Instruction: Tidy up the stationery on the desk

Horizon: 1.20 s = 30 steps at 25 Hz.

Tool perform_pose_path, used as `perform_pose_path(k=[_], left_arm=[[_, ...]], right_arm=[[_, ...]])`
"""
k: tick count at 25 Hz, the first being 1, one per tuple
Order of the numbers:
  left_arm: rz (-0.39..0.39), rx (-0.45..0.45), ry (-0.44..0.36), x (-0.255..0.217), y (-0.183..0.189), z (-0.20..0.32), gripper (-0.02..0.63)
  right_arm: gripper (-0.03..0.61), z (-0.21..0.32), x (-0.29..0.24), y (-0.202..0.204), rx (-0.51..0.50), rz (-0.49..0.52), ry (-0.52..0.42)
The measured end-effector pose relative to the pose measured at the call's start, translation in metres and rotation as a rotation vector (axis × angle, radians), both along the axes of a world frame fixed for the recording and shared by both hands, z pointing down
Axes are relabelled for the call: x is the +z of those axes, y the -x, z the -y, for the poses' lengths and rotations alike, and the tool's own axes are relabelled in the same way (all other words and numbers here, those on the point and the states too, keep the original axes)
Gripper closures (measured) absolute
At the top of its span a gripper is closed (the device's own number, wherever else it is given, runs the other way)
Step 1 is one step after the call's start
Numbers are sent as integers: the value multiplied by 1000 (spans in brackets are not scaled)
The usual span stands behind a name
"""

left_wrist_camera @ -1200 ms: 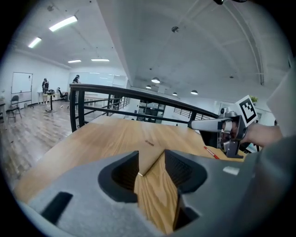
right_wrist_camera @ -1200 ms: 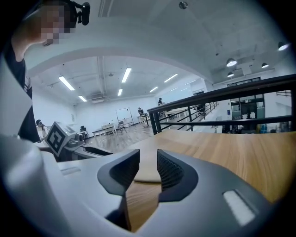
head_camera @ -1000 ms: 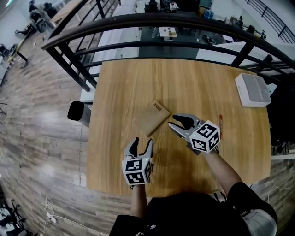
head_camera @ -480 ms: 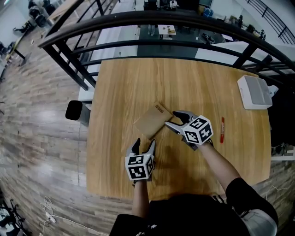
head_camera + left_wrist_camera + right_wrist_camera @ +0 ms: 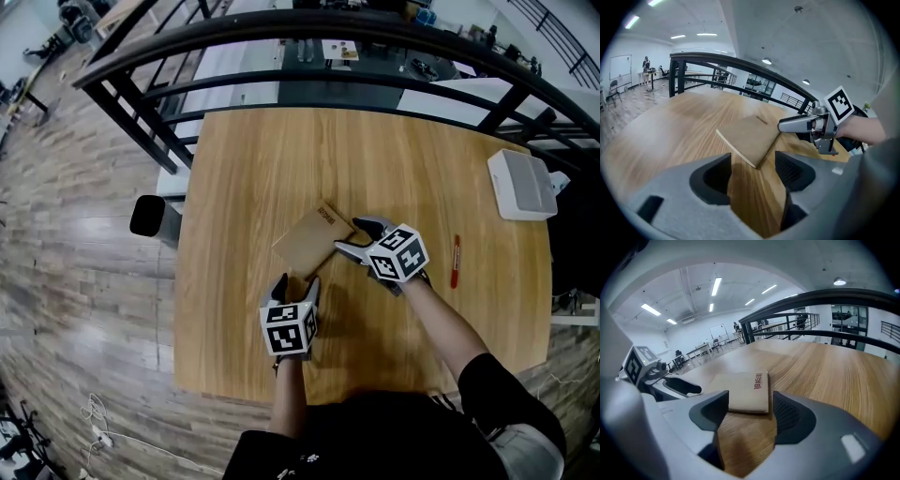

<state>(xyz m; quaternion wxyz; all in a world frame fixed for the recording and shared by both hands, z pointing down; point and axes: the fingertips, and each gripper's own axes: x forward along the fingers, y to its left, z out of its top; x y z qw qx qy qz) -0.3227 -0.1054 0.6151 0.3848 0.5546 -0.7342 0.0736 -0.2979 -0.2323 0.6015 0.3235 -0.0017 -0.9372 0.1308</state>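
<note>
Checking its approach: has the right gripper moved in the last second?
Yes: the right gripper moved left, from the red pen to the notebook; its jaws have just been opening, the notebook's edge between them, ungripped.

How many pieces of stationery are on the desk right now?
2. A notebook lies in the middle of the desk; a red pen lies right of the right gripper. I'm not counting the white box at its right edge. The arms may hide more.
</note>
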Motion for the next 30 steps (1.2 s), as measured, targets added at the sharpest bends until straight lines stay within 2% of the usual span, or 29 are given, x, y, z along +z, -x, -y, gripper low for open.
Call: perform_pose_path(k=[7,13,19,30], left_arm=[[-10,38,38,4,-4,9,322],[-24,69,29,5,-8,13,337],[-29,64,34,5,-7,13,337],[14,105,47,7,-12,14,353]], right_arm=[[284,-2,17,1,-39,-82,-15],[284,-9,20,-1,-68,-92,-22],[285,-13,20,-10,-52,-97,9],[296,-26,19,-44,-10,-119,51]])
